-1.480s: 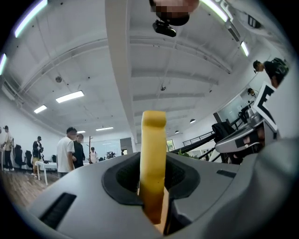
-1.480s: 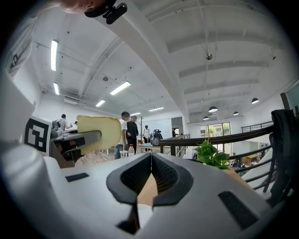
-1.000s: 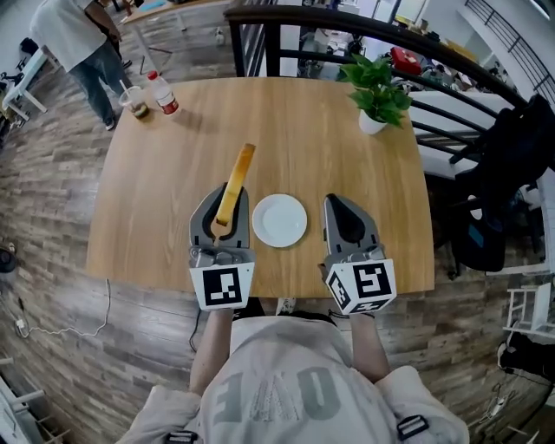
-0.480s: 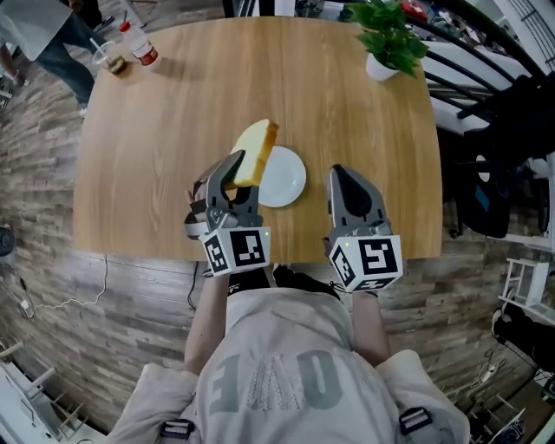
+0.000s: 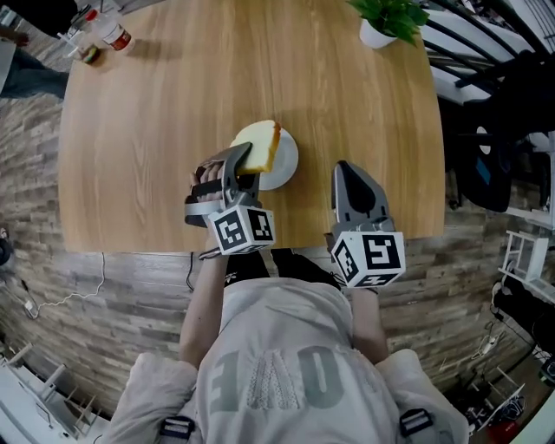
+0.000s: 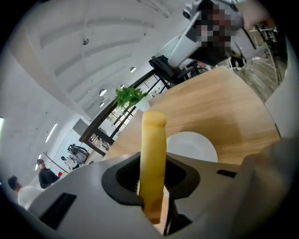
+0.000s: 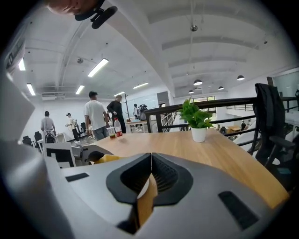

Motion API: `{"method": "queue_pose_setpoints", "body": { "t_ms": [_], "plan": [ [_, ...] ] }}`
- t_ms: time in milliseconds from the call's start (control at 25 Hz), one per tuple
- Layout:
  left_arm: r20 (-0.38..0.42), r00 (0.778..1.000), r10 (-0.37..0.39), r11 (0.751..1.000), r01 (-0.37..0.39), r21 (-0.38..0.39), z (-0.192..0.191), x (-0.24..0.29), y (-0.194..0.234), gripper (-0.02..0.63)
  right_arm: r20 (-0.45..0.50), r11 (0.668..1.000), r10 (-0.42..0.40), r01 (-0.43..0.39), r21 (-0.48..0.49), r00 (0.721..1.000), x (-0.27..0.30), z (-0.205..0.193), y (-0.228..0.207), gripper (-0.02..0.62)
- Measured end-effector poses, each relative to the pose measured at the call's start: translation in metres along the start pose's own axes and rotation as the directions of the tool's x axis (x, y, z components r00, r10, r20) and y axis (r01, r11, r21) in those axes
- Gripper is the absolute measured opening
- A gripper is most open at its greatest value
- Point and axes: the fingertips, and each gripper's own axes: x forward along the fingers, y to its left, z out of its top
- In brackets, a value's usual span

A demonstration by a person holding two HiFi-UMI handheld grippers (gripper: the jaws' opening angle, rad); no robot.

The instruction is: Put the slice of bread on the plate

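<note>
A thick yellow slice of bread with a brown crust hangs tilted over the left part of the white plate, near the table's front edge. My left gripper is shut on the slice's near end. In the left gripper view the bread stands edge-on between the jaws, with the plate just behind it. I cannot tell whether the slice touches the plate. My right gripper hovers to the right of the plate, and its jaws meet at the tips with nothing between them.
The round wooden table holds a potted plant at the far right and a bottle with a cup at the far left. A black chair with a bag stands to the right. People stand far off.
The left gripper has come down and rolled, bringing the bread from upright beside the plate to tilted over its left part. The right gripper has sunk a little.
</note>
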Motion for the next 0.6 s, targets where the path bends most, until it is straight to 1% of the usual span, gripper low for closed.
{"method": "queue_pose_setpoints", "body": {
  "t_ms": [80,200,280,320,400,520,600],
  "plan": [
    [-0.027,0.999,-0.021,0.999,0.022,0.048,-0.004,0.01,-0.007,0.092,-0.011,1.0,0.0,0.0,0.005,1.0,0.0,-0.005,0.0,0.018],
    [-0.042,0.998,-0.049,0.994,0.053,0.099,-0.004,0.017,-0.015,0.092,-0.021,1.0,0.003,-0.003,0.006,1.0,-0.001,-0.009,0.001,0.018],
    [-0.066,0.994,-0.088,0.99,0.095,0.108,-0.005,0.02,-0.022,0.092,-0.022,1.0,0.004,-0.004,0.012,1.0,-0.002,-0.009,0.001,0.018],
    [-0.084,0.989,-0.118,0.987,0.126,0.096,-0.006,0.021,-0.026,0.094,-0.021,1.0,0.006,-0.005,0.015,1.0,-0.002,-0.009,0.002,0.018],
    [-0.111,0.978,-0.176,0.981,0.183,0.058,-0.008,0.022,-0.034,0.133,-0.018,1.0,0.013,-0.013,0.018,1.0,-0.001,-0.008,0.004,0.018],
    [-0.121,0.962,-0.244,0.97,0.244,-0.008,-0.009,0.024,-0.045,0.254,-0.015,0.999,0.031,-0.031,0.015,0.999,0.0,-0.007,0.007,0.018],
    [-0.115,0.948,-0.296,0.955,0.292,-0.054,-0.009,0.023,-0.052,0.292,-0.017,0.999,0.043,-0.043,0.016,0.999,0.0,-0.007,0.009,0.018]
  ]
}}
